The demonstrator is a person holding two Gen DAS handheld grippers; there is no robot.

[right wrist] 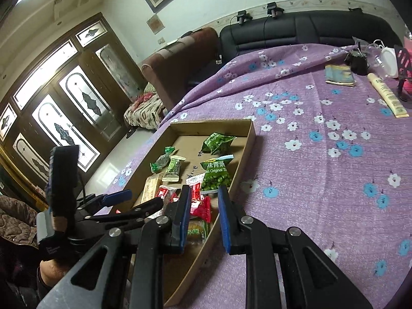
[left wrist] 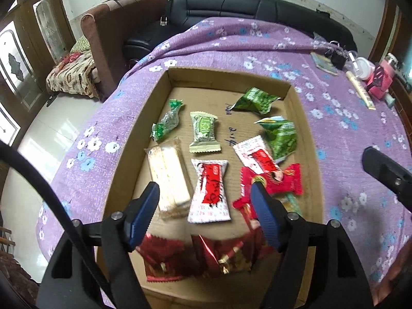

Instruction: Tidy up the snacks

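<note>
**Left claw spread over the tray, snacks gathered inside**

The left gripper (left wrist: 204, 193) hung spread wide above the cardboard tray (left wrist: 303, 118), pinching nothing; the red-and-white packet (left wrist: 209, 190) lay just beyond and between its fingers, dark red packets (left wrist: 164, 260) beneath them. This looked like the moment after a drop, with sorting underway. The right gripper (right wrist: 203, 200) hovered at the tray's near edge, its jaws parted a little and empty, the green pea bag (right wrist: 216, 177) just ahead of it. Next, I judged, either claw would need to pick a packet and group it by colour. The tray sat on a purple flowered cloth (right wrist: 322, 167); a black sofa (left wrist: 231, 7) stood far beyond.
</note>
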